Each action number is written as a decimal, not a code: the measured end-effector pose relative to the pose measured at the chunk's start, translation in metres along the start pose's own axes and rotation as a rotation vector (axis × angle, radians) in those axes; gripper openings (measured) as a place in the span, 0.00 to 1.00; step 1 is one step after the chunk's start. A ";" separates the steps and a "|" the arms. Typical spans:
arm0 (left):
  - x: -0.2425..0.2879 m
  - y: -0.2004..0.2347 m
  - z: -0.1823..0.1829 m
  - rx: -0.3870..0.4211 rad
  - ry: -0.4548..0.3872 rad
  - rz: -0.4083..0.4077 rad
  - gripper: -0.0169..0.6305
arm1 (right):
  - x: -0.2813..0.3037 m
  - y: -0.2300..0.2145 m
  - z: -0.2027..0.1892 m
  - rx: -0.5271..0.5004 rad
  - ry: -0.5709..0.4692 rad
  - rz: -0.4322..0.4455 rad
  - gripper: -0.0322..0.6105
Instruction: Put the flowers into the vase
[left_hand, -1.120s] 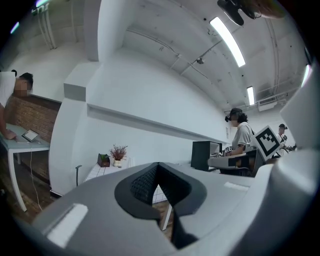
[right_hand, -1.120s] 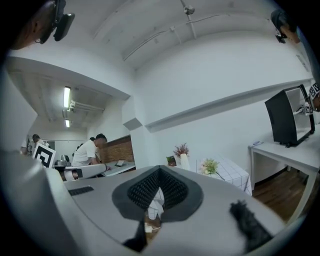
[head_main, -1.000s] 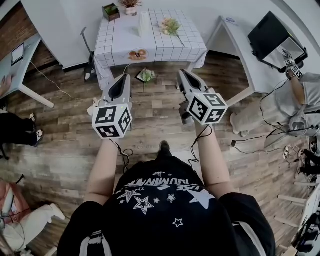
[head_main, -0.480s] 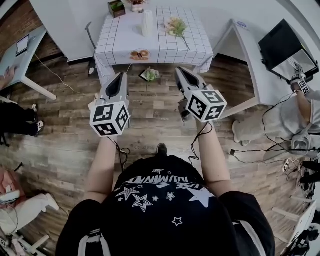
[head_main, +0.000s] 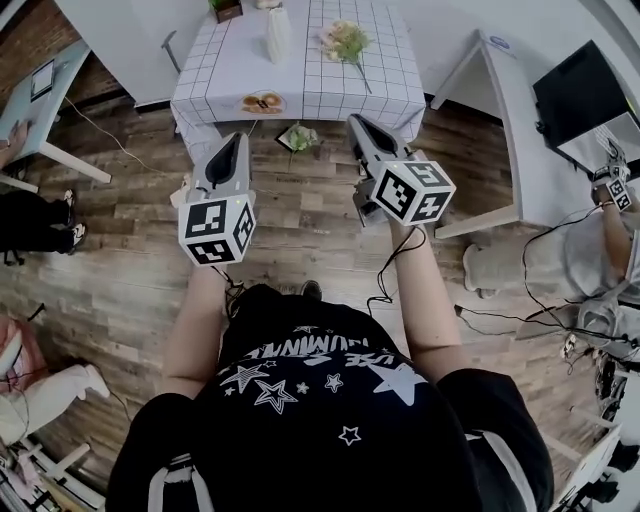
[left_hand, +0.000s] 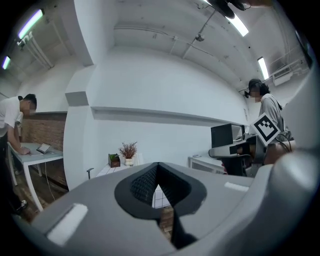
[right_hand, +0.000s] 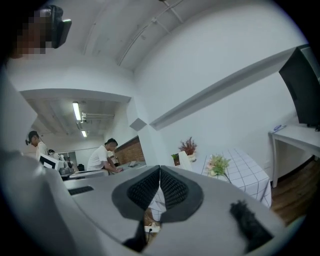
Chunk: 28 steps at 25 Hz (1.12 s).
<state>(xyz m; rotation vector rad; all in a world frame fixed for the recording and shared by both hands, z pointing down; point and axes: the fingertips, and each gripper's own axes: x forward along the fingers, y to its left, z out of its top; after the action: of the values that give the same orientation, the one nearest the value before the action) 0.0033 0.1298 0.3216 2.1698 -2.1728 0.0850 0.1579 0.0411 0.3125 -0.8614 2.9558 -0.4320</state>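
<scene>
While the flowers (head_main: 345, 42) lie near the white vase (head_main: 276, 32) on the checked tablecloth (head_main: 335, 88), you hold the left gripper (head_main: 236, 140) and right gripper (head_main: 356, 121) level (both closed, empty).

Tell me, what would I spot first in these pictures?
The left gripper and right gripper, each with a black-and-white marker cube, both shut and empty, held out over the wooden floor. Ahead stands a checked-cloth table, with a white vase and a bunch of flowers lying on it.
</scene>
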 end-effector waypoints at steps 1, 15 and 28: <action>0.003 -0.002 -0.002 0.003 0.008 0.002 0.04 | 0.001 -0.003 -0.001 0.004 0.003 0.006 0.07; 0.065 0.013 -0.013 0.031 0.040 -0.010 0.04 | 0.032 -0.054 -0.002 0.064 0.015 -0.041 0.07; 0.165 0.065 0.005 -0.042 -0.064 -0.211 0.04 | 0.138 -0.100 0.012 0.098 -0.003 -0.127 0.07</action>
<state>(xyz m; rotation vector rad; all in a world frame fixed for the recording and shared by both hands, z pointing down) -0.0624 -0.0344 0.3319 2.3933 -1.9418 -0.0418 0.0947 -0.1161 0.3342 -1.0399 2.8595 -0.5750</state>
